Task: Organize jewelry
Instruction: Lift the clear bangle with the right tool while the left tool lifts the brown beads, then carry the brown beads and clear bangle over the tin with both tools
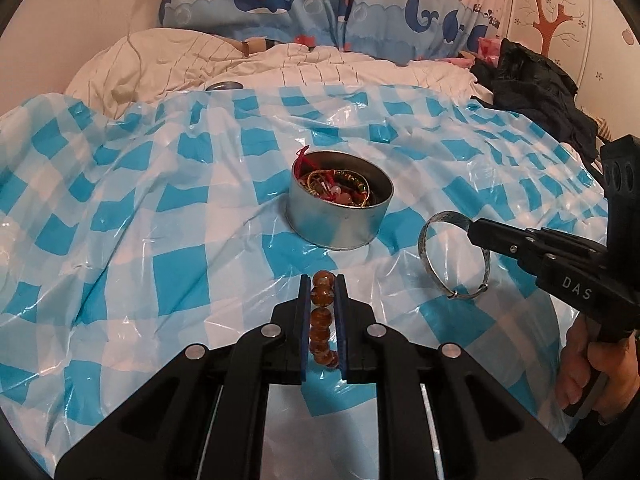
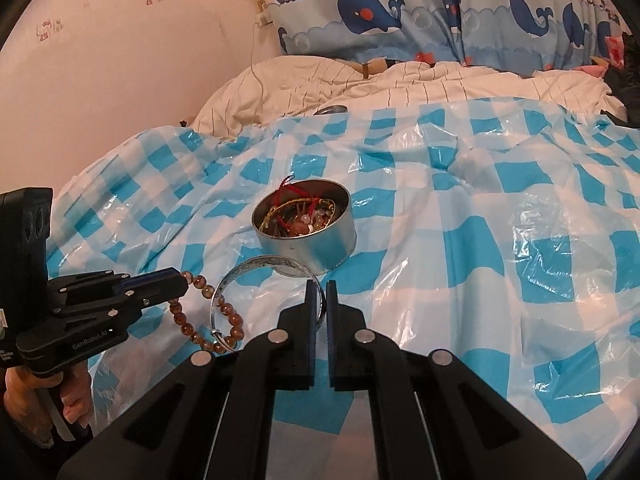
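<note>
The amber bead bracelet is clamped in the left claw and the silver bangle in the right claw; the jewelry tin lies at twelve o'clock, nearer the left claw.

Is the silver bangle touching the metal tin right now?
Apart. The left wrist view shows the silver bangle, pinched in the right hand-held gripper, with checkered plastic sheet visible between it and the metal tin.
</note>
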`<action>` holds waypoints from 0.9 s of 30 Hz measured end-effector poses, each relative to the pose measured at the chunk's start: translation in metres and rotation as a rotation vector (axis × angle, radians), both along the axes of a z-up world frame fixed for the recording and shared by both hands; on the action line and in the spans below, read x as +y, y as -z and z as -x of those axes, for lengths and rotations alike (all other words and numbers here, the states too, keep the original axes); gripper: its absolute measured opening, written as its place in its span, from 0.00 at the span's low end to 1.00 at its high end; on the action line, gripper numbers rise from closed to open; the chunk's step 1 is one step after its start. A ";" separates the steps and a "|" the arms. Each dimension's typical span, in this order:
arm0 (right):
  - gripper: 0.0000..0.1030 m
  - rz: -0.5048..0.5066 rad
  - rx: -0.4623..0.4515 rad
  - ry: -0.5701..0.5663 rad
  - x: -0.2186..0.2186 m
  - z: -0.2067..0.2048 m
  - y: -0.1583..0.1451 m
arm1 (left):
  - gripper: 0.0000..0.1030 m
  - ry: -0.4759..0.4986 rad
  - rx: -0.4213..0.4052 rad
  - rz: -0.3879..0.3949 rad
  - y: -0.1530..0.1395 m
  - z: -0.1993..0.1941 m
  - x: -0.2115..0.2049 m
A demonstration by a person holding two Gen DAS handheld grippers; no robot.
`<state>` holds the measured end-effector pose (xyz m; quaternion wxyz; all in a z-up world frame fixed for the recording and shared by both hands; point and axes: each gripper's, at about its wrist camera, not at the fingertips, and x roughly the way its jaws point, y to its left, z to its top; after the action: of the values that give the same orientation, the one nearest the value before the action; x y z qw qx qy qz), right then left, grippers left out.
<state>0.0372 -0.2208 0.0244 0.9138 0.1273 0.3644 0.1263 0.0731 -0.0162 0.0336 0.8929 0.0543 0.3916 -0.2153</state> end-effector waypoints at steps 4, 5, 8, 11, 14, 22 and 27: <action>0.05 -0.004 -0.008 0.002 -0.001 0.001 -0.001 | 0.10 -0.002 -0.006 0.000 -0.002 0.000 -0.003; 0.05 -0.005 -0.008 0.003 -0.001 0.000 -0.001 | 0.10 -0.001 -0.007 -0.002 -0.002 0.000 -0.004; 0.05 -0.004 -0.011 0.003 -0.002 0.000 -0.002 | 0.10 0.001 -0.011 -0.006 -0.002 -0.001 -0.006; 0.05 -0.005 -0.011 0.002 -0.002 0.000 -0.001 | 0.10 -0.001 -0.010 -0.004 -0.002 -0.001 -0.006; 0.05 -0.006 -0.016 -0.001 -0.001 -0.002 -0.003 | 0.10 -0.002 -0.011 -0.005 -0.002 -0.001 -0.006; 0.05 -0.027 -0.032 0.007 -0.001 -0.011 -0.006 | 0.10 -0.003 -0.025 -0.003 -0.010 -0.010 -0.016; 0.05 -0.027 -0.054 0.021 -0.004 -0.019 -0.010 | 0.10 -0.004 -0.033 0.031 -0.018 -0.023 -0.024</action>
<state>0.0563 -0.2244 0.0348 0.9227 0.1402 0.3367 0.1250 0.0964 -0.0401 0.0516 0.9005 0.0432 0.3735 -0.2187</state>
